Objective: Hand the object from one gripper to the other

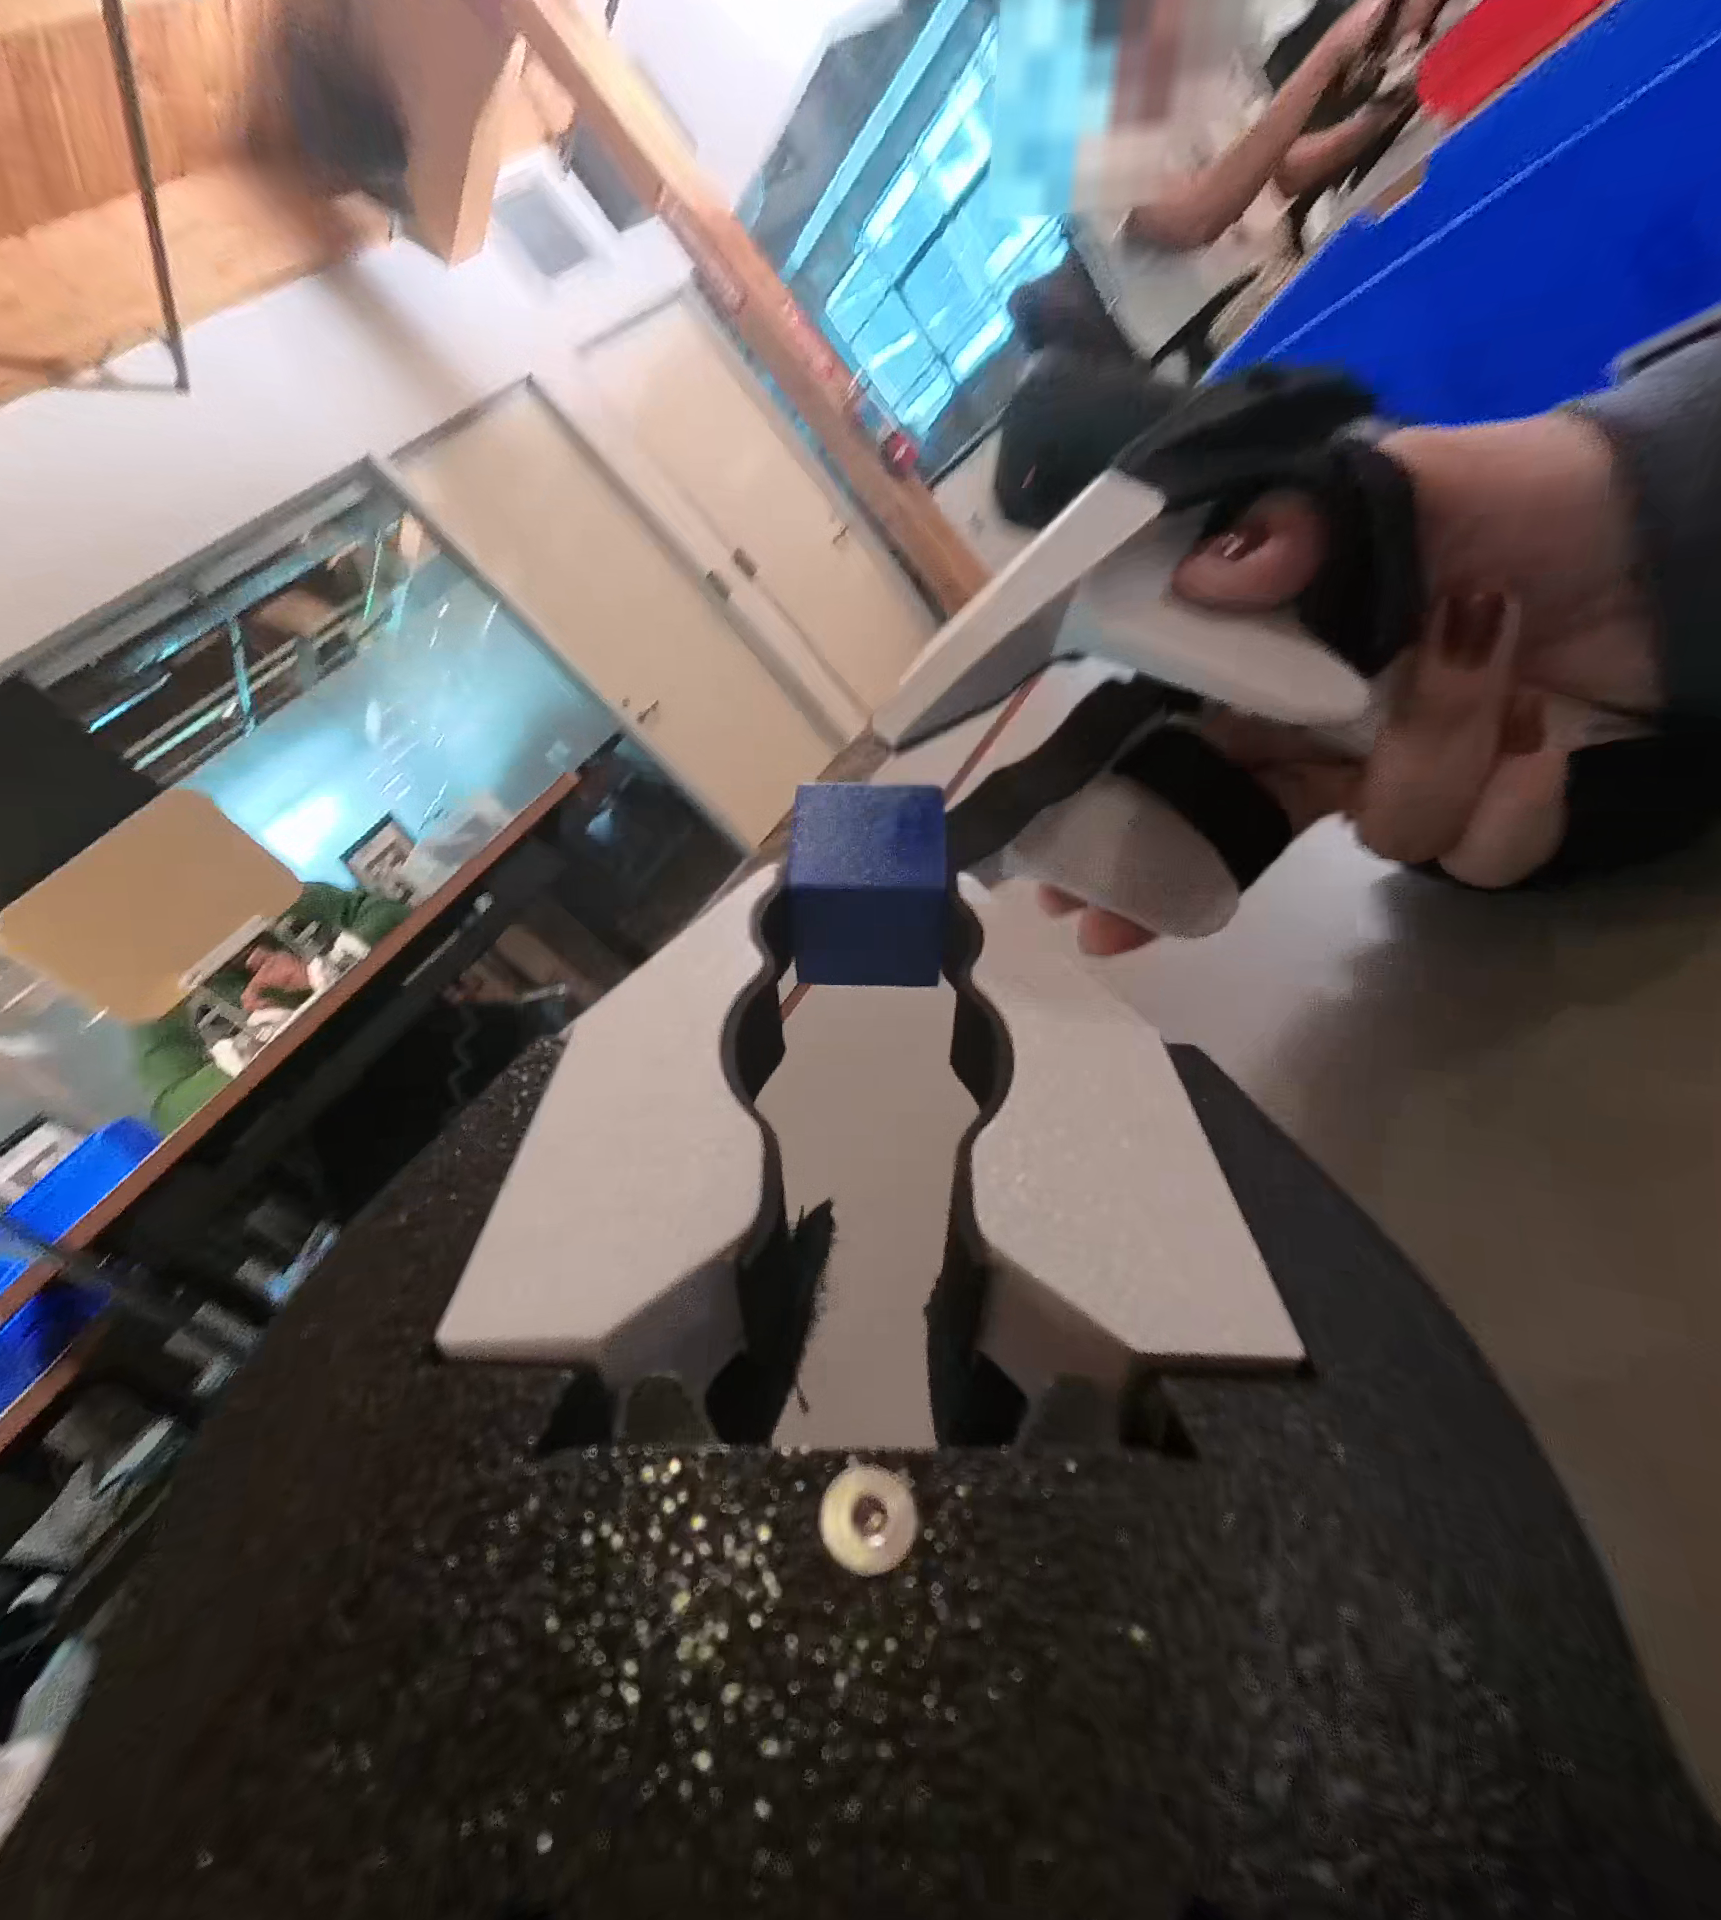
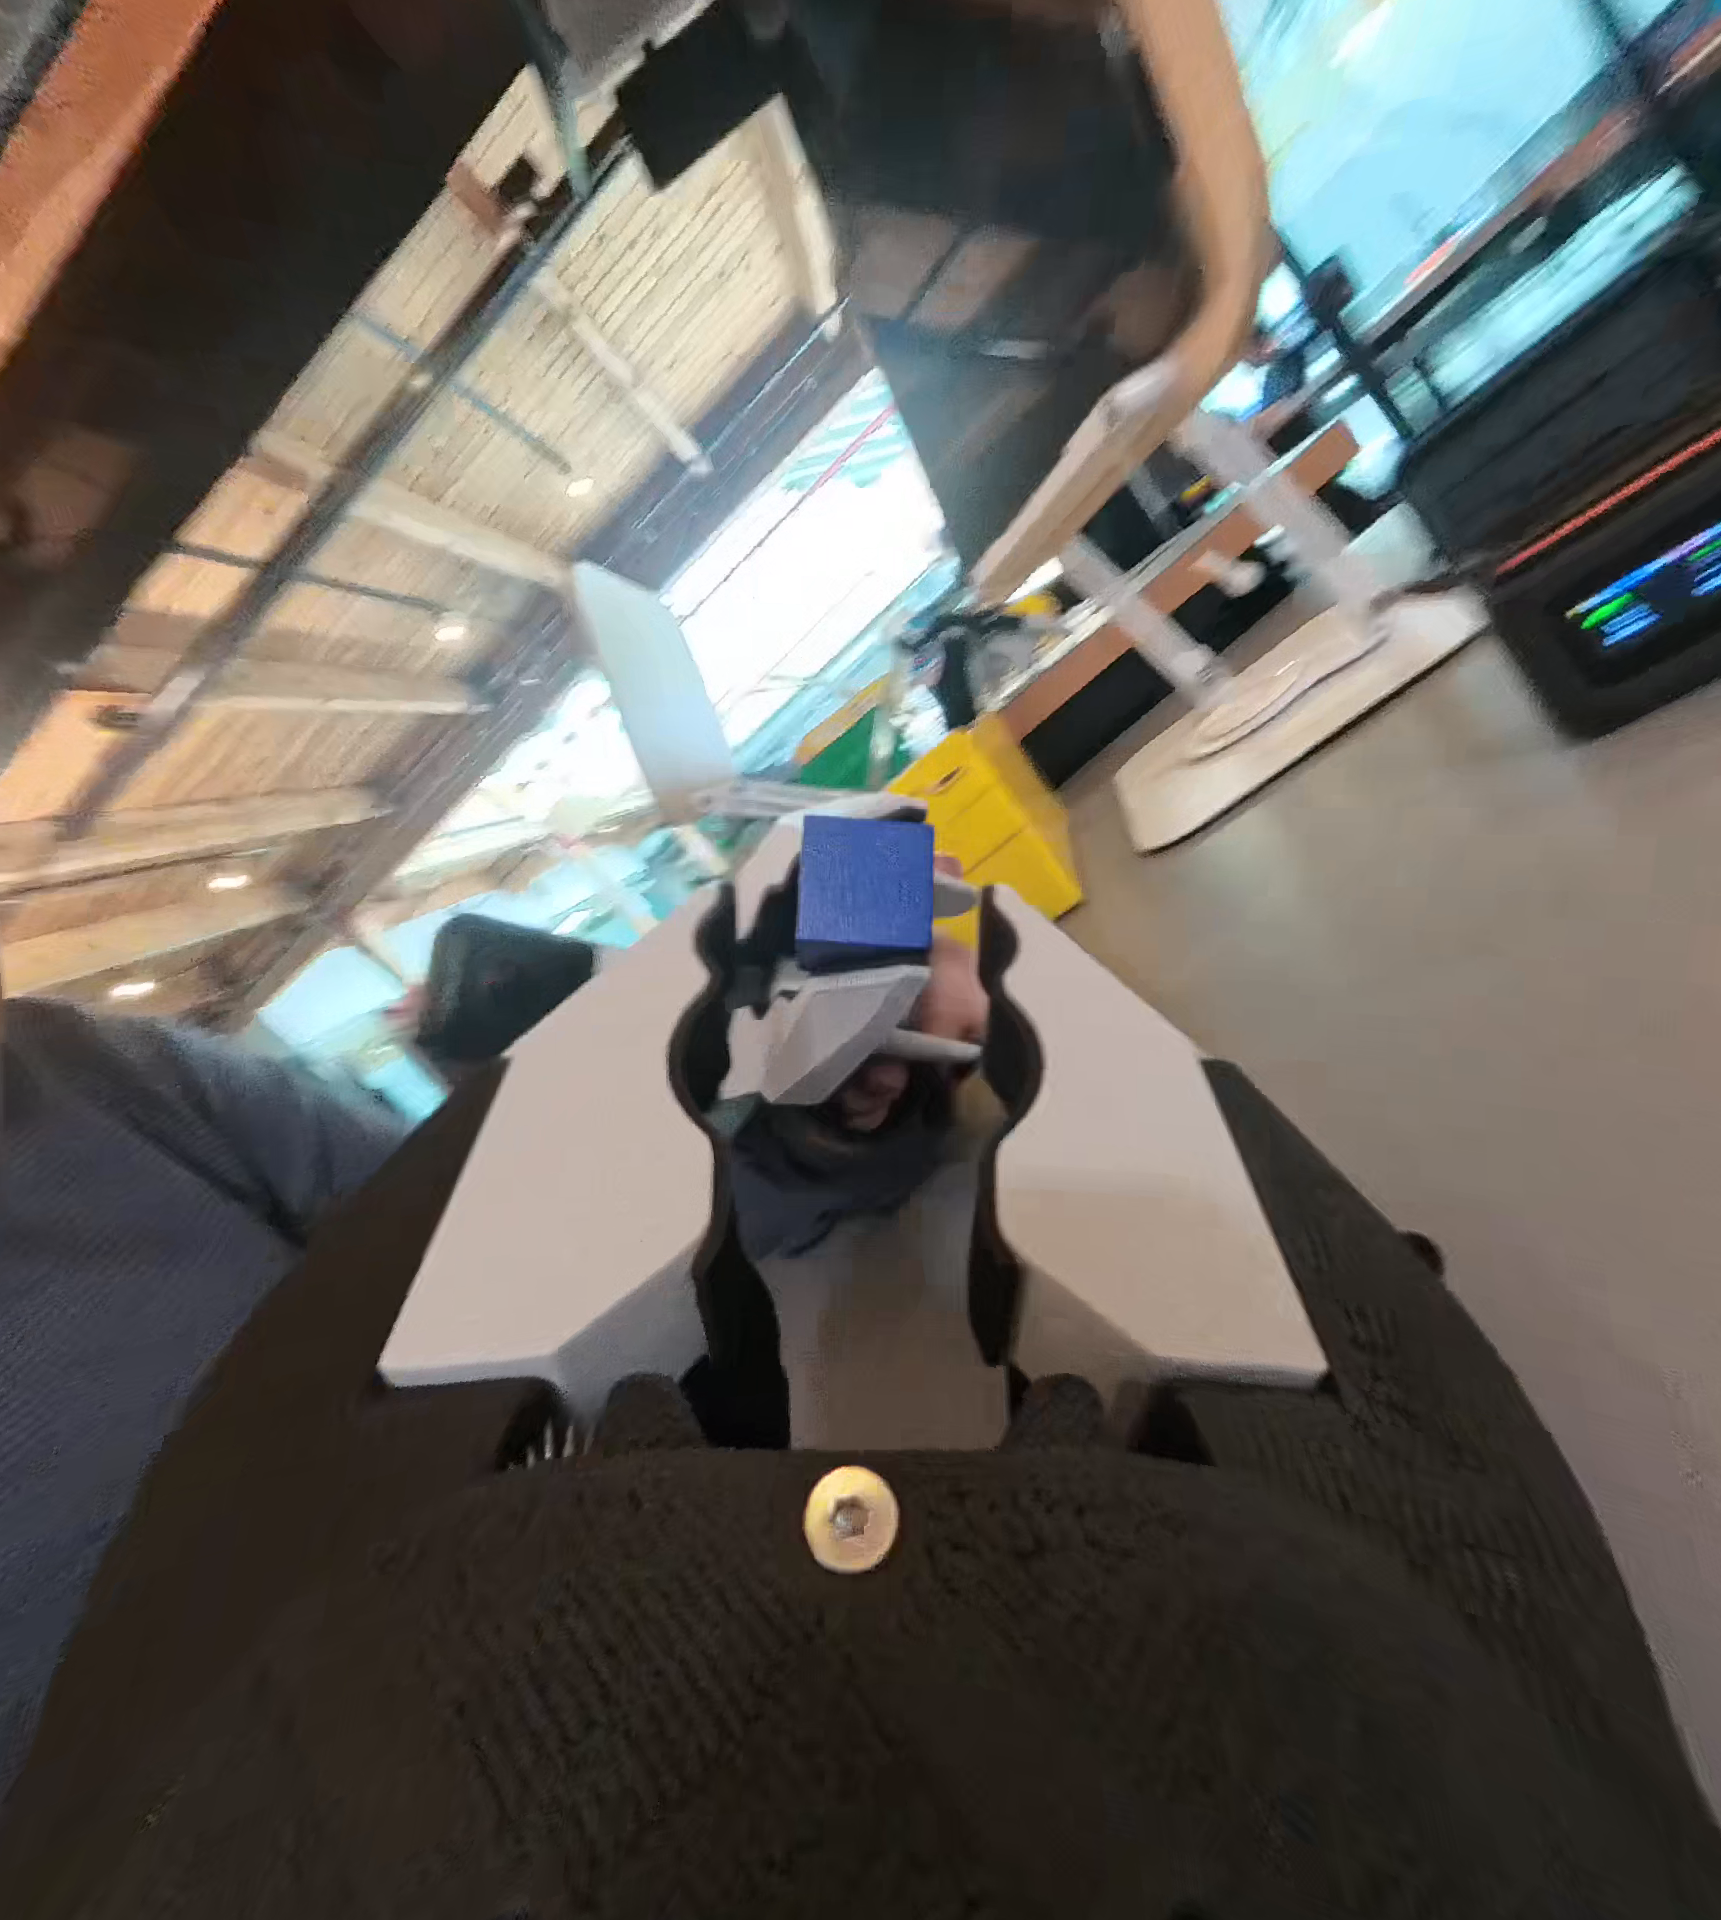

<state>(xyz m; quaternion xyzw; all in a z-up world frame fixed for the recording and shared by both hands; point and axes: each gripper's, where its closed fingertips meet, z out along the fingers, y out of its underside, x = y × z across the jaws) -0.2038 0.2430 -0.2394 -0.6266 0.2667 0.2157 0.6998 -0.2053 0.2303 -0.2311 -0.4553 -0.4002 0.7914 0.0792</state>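
Hand-over at its midpoint, with only the giving side gripping.

Left wrist view: shows the left gripper (image 1: 866, 920) clamped on the blue cube (image 1: 866, 883), pinched at the very tips of the grey fingers (image 1: 648, 1101), most of the cube's bulk standing proud beyond them. Places the cube in the air above a grey tabletop (image 1: 1458, 1143), resting on nothing. Shows the right gripper (image 1: 939, 790) coming in from the right, carried by a hand (image 1: 1521, 665), one of its fingers passing above the cube and the other close beside it.

Right wrist view: looks along the right gripper's own fingers (image 2: 586, 1132), which stand apart. Frames the cube (image 2: 866, 883) in the gap between their tips, a sliver of background visible on either side, so no contact readable. Shows the left gripper's fingers (image 2: 825, 1029) below the cube, gripping it crosswise to the receiving pair.

Step in hand, as a judgement: aligning the receiver around the cube, before any transfer of grip.

Next move, as a judgement: calls for closing the right pair on the two free faces, with depth far enough for a sound hold; only then for opening the left pair. Depth of the cube inside the gap cannot be told from either view.
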